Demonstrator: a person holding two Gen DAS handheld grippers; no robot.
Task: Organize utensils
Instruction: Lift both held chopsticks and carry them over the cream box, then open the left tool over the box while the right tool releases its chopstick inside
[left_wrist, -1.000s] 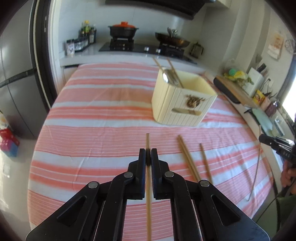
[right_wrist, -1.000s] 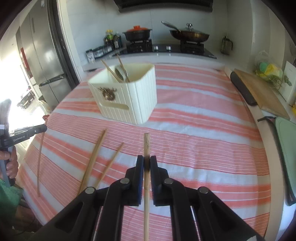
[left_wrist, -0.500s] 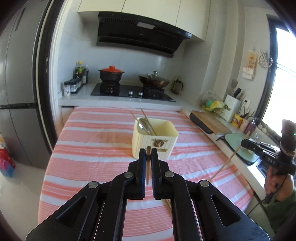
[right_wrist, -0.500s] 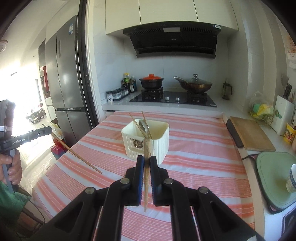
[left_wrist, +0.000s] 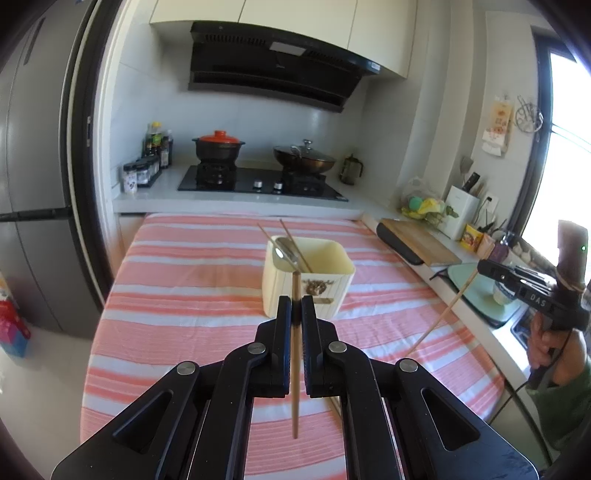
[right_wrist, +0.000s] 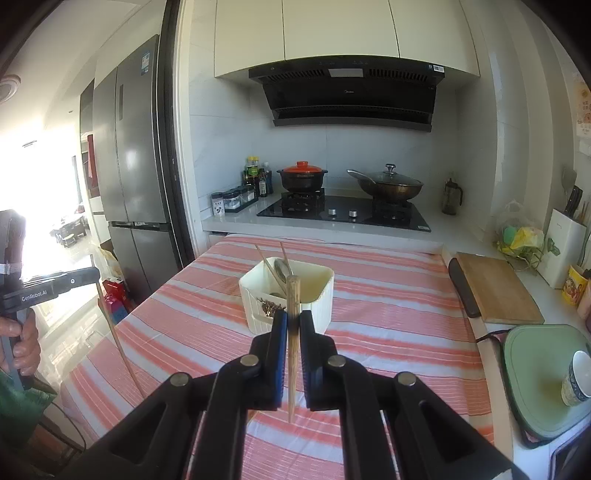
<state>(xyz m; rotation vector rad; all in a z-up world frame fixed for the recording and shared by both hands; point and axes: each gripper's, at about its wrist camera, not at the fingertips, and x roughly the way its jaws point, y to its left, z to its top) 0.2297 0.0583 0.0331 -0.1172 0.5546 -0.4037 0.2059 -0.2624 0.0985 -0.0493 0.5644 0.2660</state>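
Note:
My left gripper (left_wrist: 296, 304) is shut on a wooden chopstick (left_wrist: 295, 369) and holds it upright above the striped table. My right gripper (right_wrist: 293, 317) is shut on another wooden chopstick (right_wrist: 292, 354), also lifted off the table. A cream utensil holder (left_wrist: 308, 280) stands mid-table ahead of both grippers, with two chopsticks and a metal spoon (left_wrist: 285, 253) in it; it also shows in the right wrist view (right_wrist: 291, 297). The right gripper appears in the left wrist view (left_wrist: 484, 267), its chopstick (left_wrist: 443, 317) hanging down. The left gripper shows in the right wrist view (right_wrist: 96, 273).
The table has a pink and white striped cloth (left_wrist: 184, 280). More chopsticks lie on it partly hidden behind my left gripper (left_wrist: 334, 402). A stove with pots (right_wrist: 343, 210) stands behind. A cutting board (right_wrist: 495, 288), a green mat with a cup (right_wrist: 576, 376) and a fridge (right_wrist: 133, 177) flank the table.
Both grippers have risen from near the cloth and tilted up, each lifting its chopstick off the table. The holder now lies straight ahead and lower in both views.

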